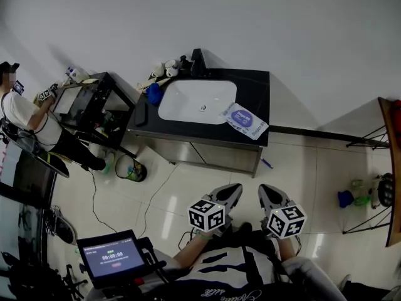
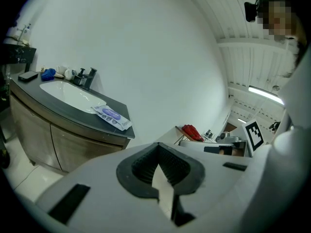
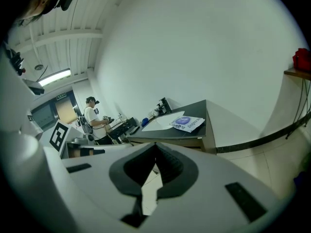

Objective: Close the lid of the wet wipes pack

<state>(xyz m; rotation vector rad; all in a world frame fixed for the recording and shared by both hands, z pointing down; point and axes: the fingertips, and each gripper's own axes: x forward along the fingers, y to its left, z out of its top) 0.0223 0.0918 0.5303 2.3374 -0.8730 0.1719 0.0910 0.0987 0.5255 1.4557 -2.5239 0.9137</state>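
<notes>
Wet wipes pack (image 1: pixel 244 120) lies flat on the dark counter (image 1: pixel 255 83), just right of the white sink (image 1: pixel 168 113), near the counter's front right corner, turned at a slant. A purple oval on top is probably the lid; whether it stands open or lies down is too small to tell. Judged from its look, the pack is a soft film pouch: light, slippery, and likely to slide or dent under a sideways push. The lid is probably a thin stiff flap on a hinge, so the best contact is a downward press on the flap's free edge, with 1 gripper steadying a short end of the pouch if it skates. Left gripper (image 1: pixel 233 190) and right gripper (image 1: pixel 268 191) are held low and close to the person's body, side by side, tips pointing toward the counter and well apart from it, over tiled floor. In each gripper view the jaws are drawn together with nothing between them; the pack sits far ahead (image 2: pixel 112 116) (image 3: pixel 187 123). The approach is not yet made.
</notes>
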